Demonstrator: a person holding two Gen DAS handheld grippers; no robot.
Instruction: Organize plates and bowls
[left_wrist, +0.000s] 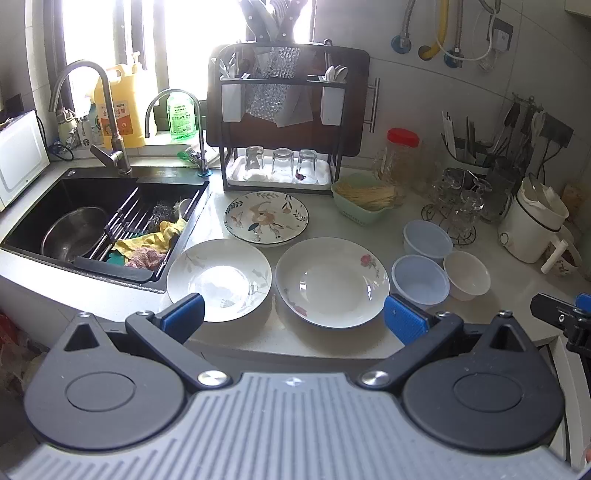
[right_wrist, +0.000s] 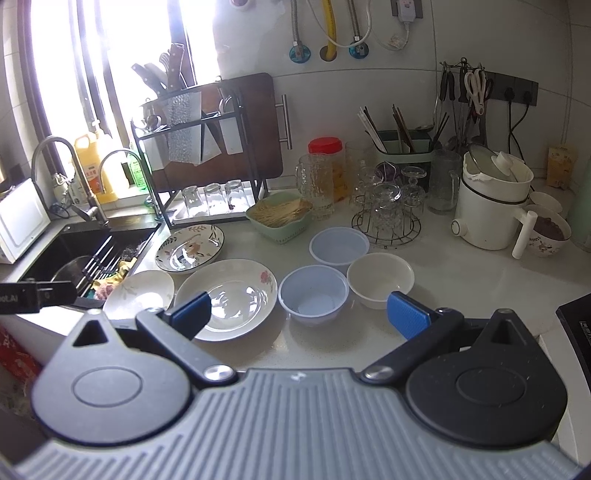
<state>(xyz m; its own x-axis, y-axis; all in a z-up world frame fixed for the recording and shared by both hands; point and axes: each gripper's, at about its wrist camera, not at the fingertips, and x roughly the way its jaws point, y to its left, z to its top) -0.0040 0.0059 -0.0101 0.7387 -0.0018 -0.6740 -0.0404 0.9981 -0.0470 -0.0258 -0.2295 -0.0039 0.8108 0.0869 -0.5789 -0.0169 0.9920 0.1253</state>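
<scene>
Three plates lie on the white counter: a leaf-patterned plate (left_wrist: 219, 278) at the front left, a rose-patterned plate (left_wrist: 331, 281) beside it, and a dark-rimmed floral plate (left_wrist: 266, 218) behind them. To their right stand two pale blue bowls (left_wrist: 420, 279) (left_wrist: 427, 237) and a cream bowl (left_wrist: 467, 274). My left gripper (left_wrist: 293, 319) hovers open at the counter's front edge, before the two front plates. My right gripper (right_wrist: 300, 315) is open too, just short of the near blue bowl (right_wrist: 313, 294), with the cream bowl (right_wrist: 380, 278) and rose plate (right_wrist: 226, 297) on either side. Both hold nothing.
A black sink (left_wrist: 99, 218) with a steel bowl and cloths lies left. Behind the plates stands a rack with upturned glasses (left_wrist: 282, 166). A green basket (left_wrist: 364, 197), a red-lidded jar (left_wrist: 400, 155), a glass stand (right_wrist: 386, 218) and a white pot (right_wrist: 493, 206) crowd the back right.
</scene>
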